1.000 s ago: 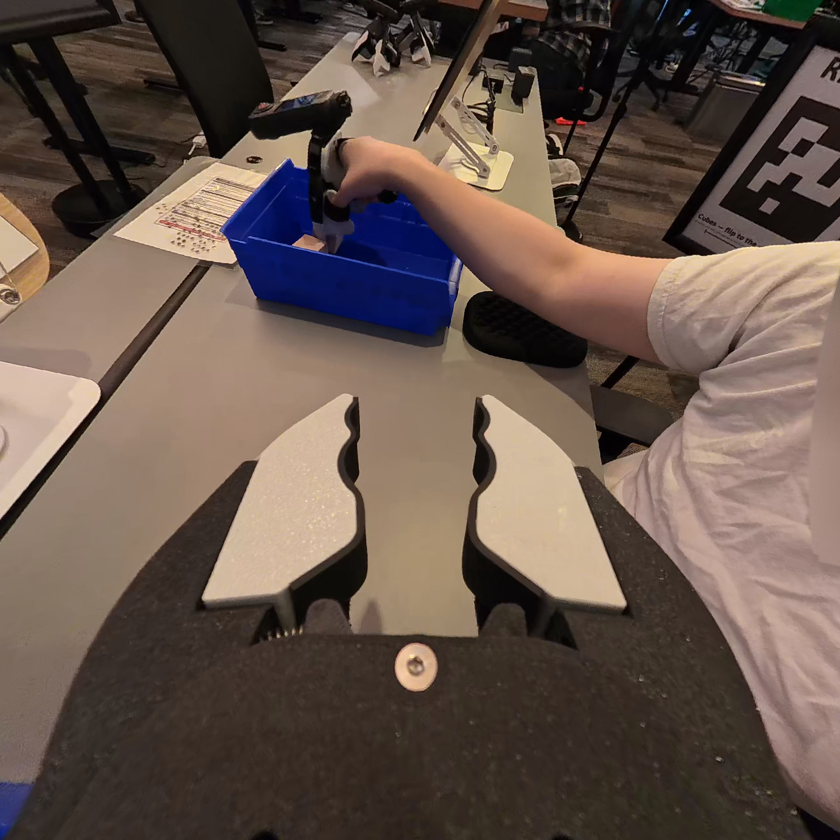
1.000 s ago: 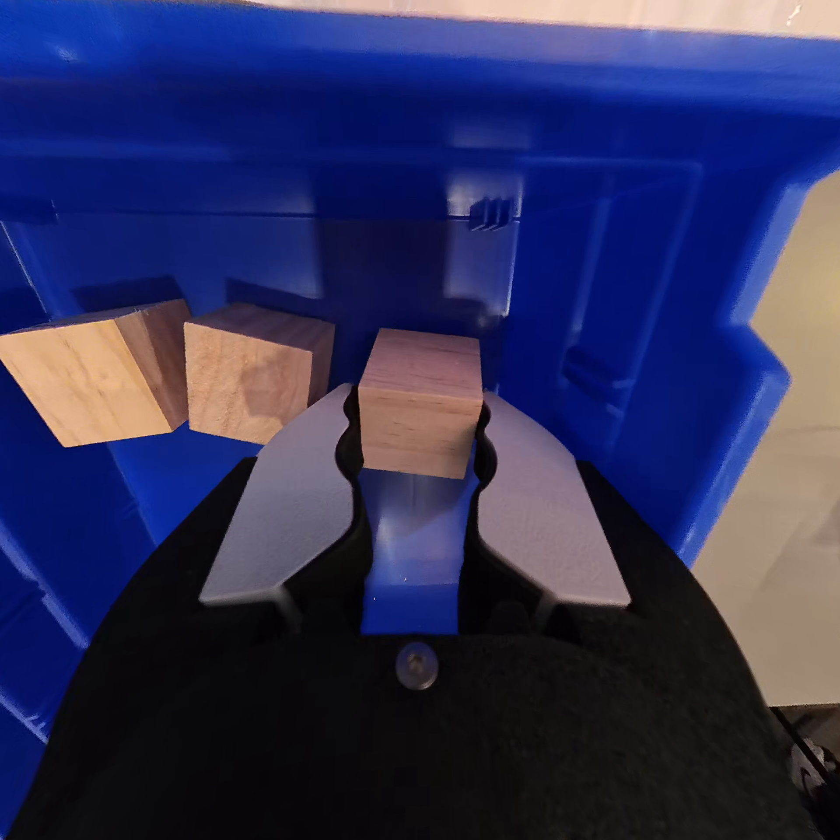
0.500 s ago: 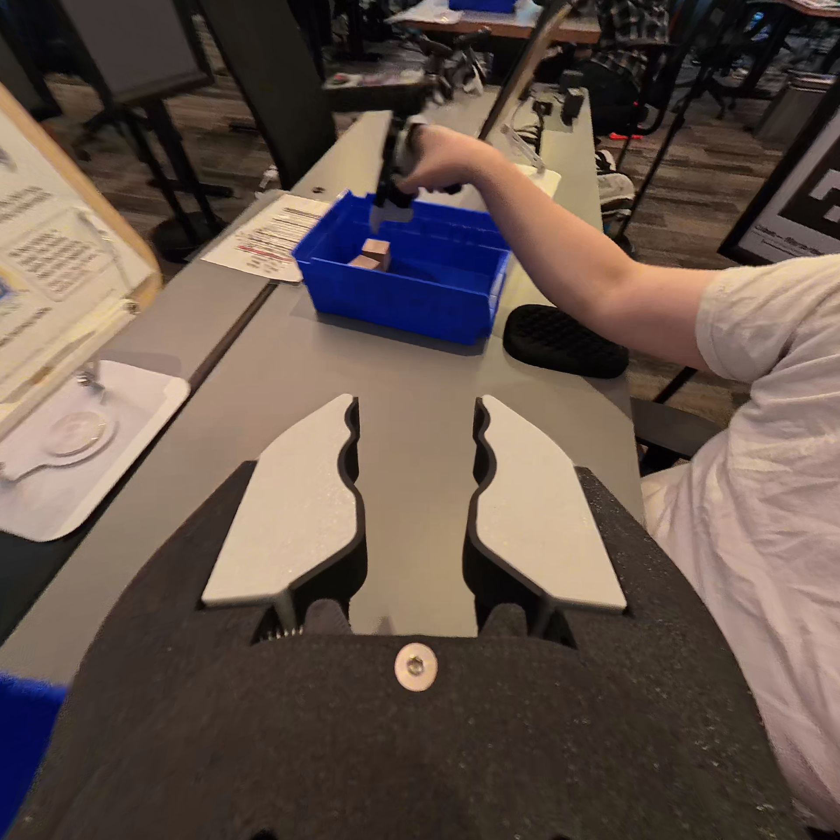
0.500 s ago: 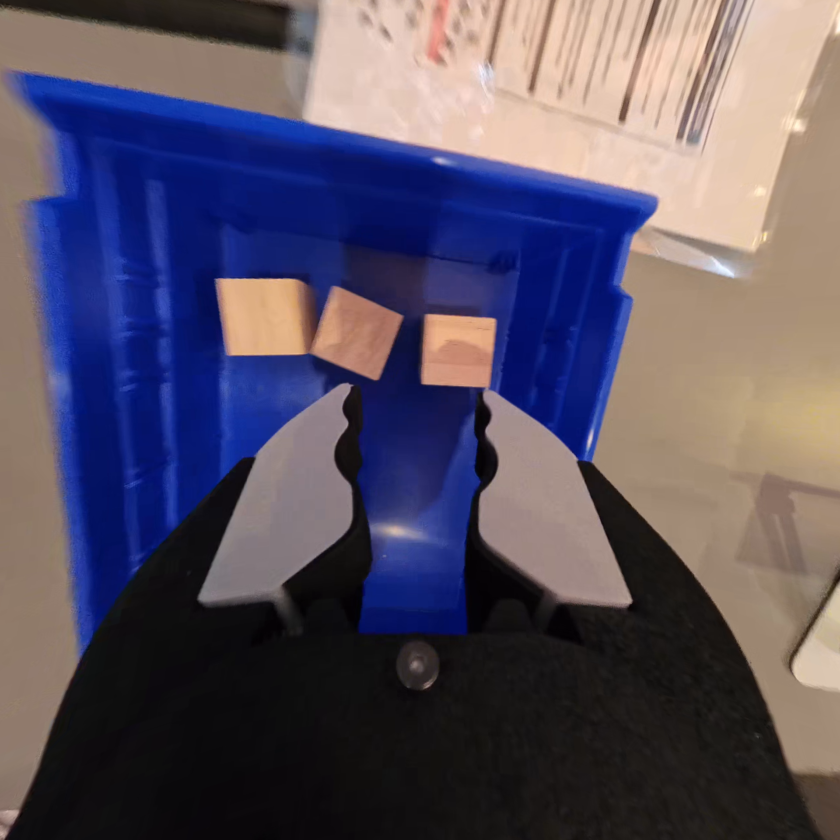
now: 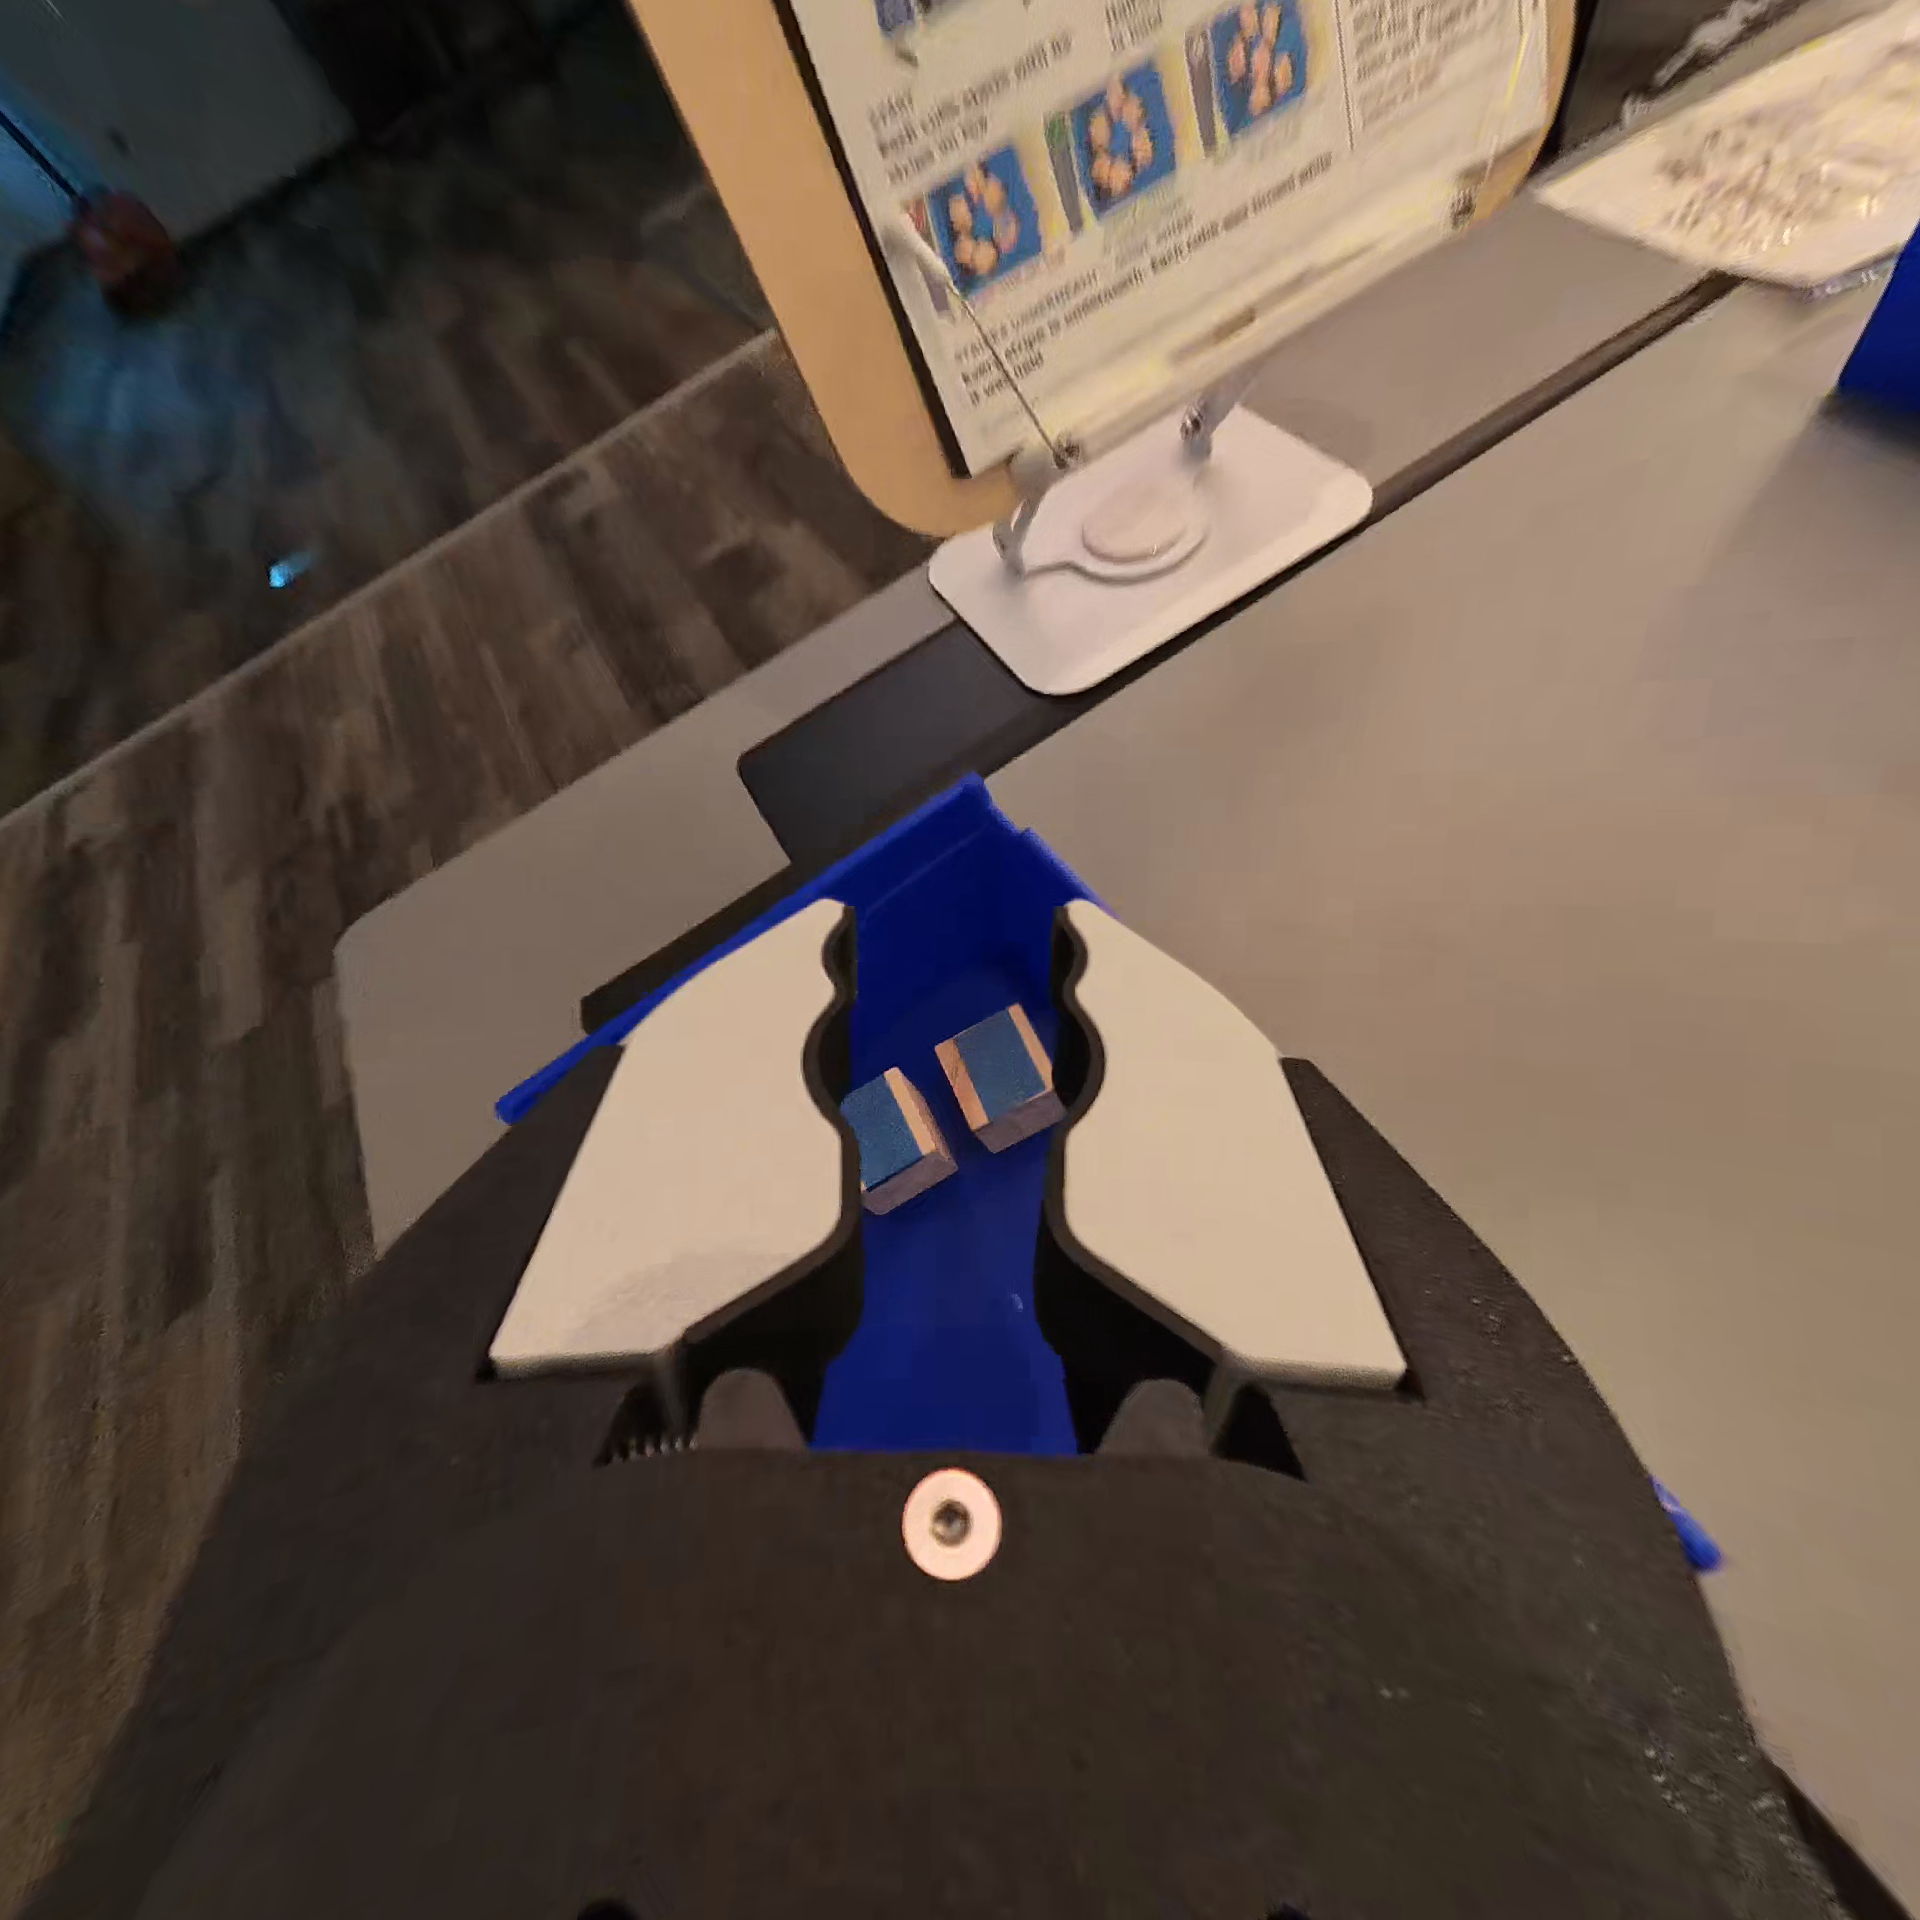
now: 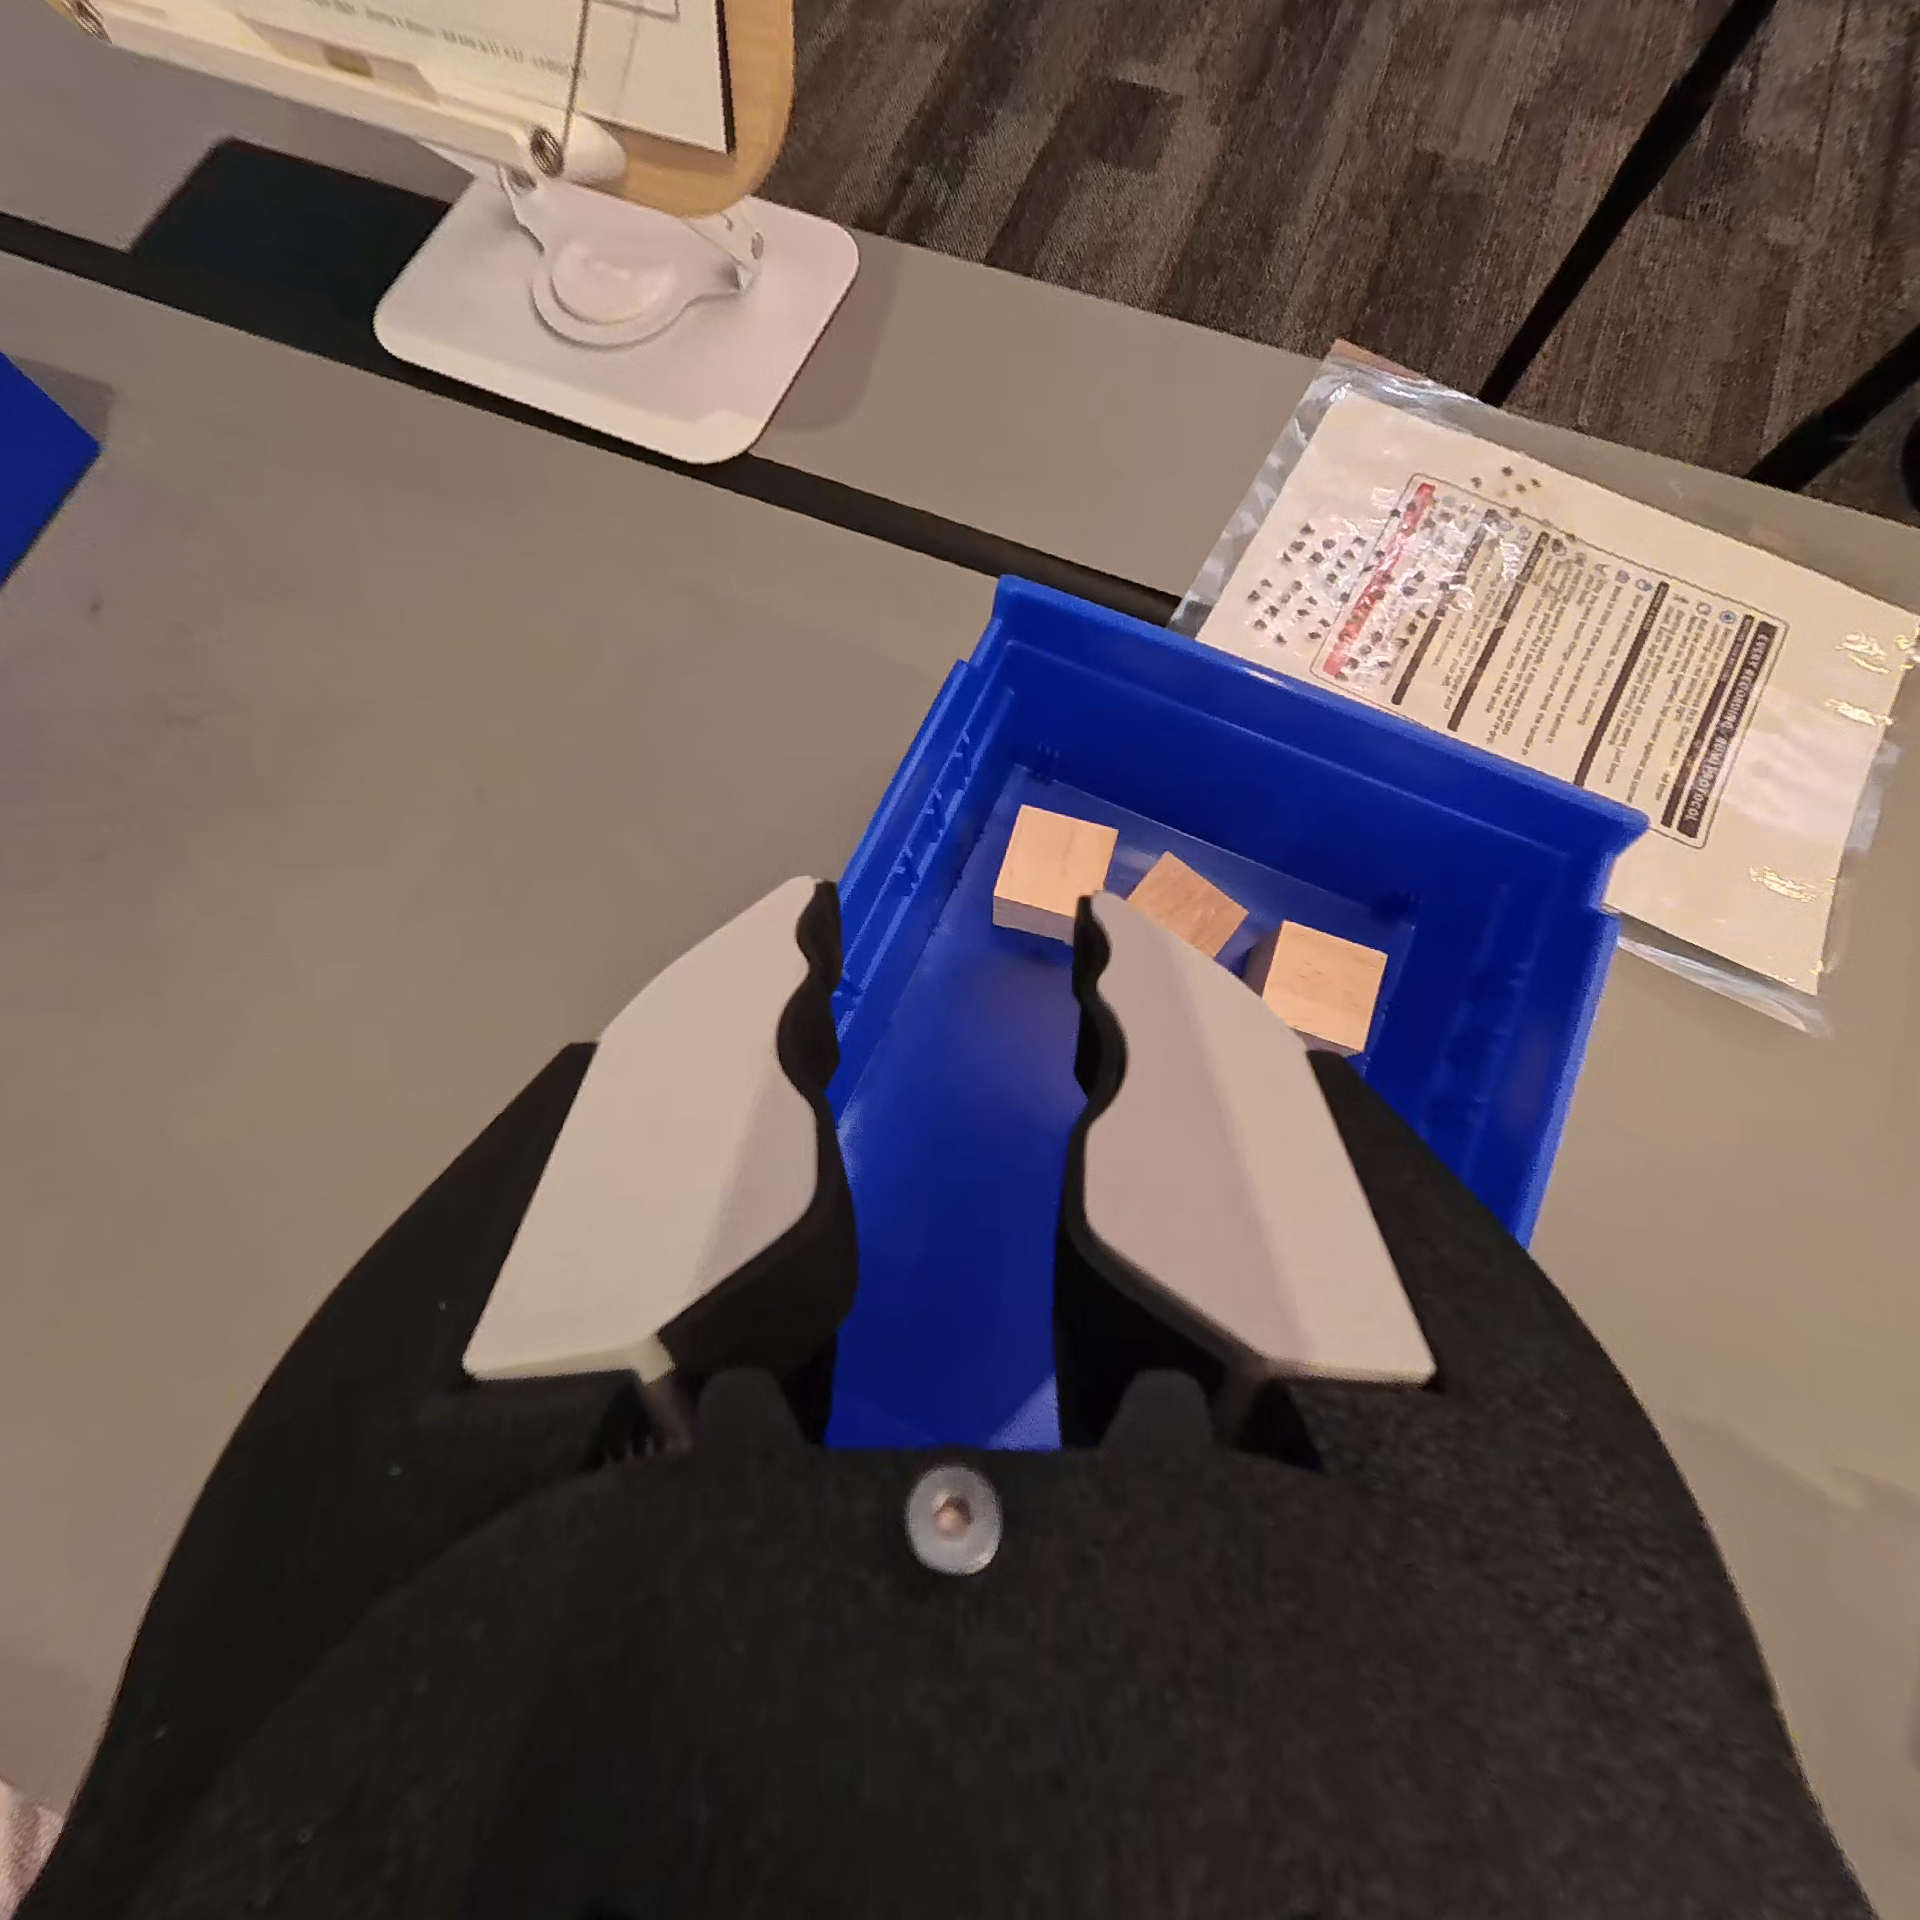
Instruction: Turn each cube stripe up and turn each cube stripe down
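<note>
In the left wrist view my left gripper (image 5: 956,920) is open and empty above a blue bin (image 5: 935,862). Two cubes lie in it with a blue stripe face up: one (image 5: 894,1138) near the left finger, one (image 5: 997,1075) near the right finger. In the right wrist view my right gripper (image 6: 951,902) is open and empty above the near end of another blue bin (image 6: 1299,717). Three plain wooden cubes sit at its far end with no stripe showing: left (image 6: 1055,862), middle (image 6: 1190,914), right (image 6: 1325,982). The right finger hides part of the middle cube.
A wood-framed instruction board (image 5: 1143,208) stands on a white base (image 5: 1153,551), which also shows in the right wrist view (image 6: 623,312). A printed sheet in a plastic sleeve (image 6: 1538,675) lies beyond the right bin. The grey table edge and dark floor are at the left.
My left gripper has swung left from the open table to above a bin with two stripe-up cubes. My right gripper let go of its cube and has risen and pulled back from the bin.
</note>
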{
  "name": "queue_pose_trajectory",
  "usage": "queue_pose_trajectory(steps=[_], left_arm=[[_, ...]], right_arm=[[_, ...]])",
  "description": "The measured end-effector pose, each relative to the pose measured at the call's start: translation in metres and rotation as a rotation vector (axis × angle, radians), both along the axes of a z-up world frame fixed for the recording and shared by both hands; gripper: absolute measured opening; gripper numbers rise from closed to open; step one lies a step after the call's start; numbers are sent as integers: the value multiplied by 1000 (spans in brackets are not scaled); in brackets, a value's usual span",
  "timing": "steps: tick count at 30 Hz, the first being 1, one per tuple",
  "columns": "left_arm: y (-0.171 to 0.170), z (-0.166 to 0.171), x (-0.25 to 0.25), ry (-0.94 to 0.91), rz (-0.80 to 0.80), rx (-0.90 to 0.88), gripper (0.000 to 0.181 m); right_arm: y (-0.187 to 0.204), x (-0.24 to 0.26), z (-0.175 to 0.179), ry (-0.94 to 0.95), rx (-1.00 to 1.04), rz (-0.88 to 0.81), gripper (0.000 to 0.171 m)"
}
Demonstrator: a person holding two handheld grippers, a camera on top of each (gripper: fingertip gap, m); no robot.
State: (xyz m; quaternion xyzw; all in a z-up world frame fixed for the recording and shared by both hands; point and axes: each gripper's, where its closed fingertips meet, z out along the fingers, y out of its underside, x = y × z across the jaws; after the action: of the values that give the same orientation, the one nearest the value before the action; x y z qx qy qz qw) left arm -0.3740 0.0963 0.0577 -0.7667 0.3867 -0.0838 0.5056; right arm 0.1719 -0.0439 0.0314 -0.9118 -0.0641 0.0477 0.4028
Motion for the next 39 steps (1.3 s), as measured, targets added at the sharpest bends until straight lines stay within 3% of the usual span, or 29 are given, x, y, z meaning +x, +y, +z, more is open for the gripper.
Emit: queue_pose_trajectory(steps=[1, 10, 15, 16, 26, 39], left_arm=[[5, -11, 4, 22, -34, -17, 35], [31, -118, 6, 296, -242, -188, 56], [35, -156, 12, 513, -334, -187, 59], [36, -161, 13, 537, -338, -205, 66], [49, -195, 4, 641, -367, -263, 74], [35, -195, -12, 709, -336, -352, 57]], right_arm=[[1, 1, -3, -8, -9, -1, 43], [4, -2, -26, -50, -108, 32, 44], [6, -2, -36, -64, -144, 53, 44], [6, -3, -38, -64, -153, 60, 44], [10, -7, -57, -81, -229, 105, 44], [12, -16, -64, -104, -263, 140, 44]])
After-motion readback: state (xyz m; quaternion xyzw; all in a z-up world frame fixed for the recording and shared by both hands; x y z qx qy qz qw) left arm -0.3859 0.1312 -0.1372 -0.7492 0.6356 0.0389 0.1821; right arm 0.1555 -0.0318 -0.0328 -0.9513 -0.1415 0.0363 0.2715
